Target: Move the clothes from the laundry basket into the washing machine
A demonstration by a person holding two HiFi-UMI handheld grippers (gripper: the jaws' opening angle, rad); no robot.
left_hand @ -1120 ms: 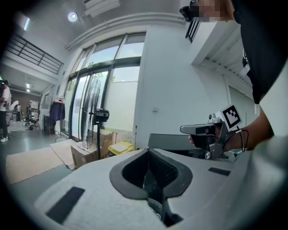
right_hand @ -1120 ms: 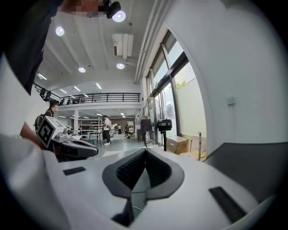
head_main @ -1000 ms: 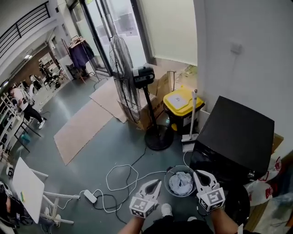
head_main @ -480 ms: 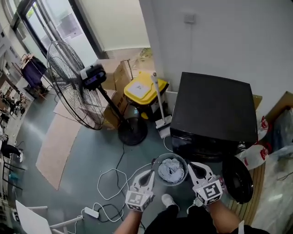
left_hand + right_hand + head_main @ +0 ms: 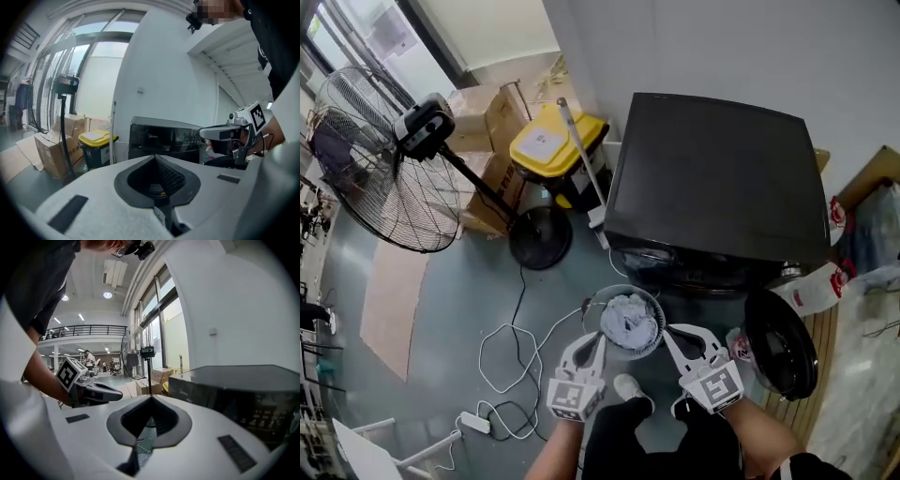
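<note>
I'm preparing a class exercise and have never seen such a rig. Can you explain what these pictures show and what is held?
A person holds a left hand-held gripper and a right hand-held gripper, both shut and empty. One picture comes from a camera on the head, looking down; two come from cameras on the grippers, looking along their jaws. On the floor a basket of clothes stands before a black washer with its door open.

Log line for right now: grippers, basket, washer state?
left gripper: shut, empty | right gripper: shut, empty | laundry basket: between grippers, clothes inside | washing machine: door open
</note>
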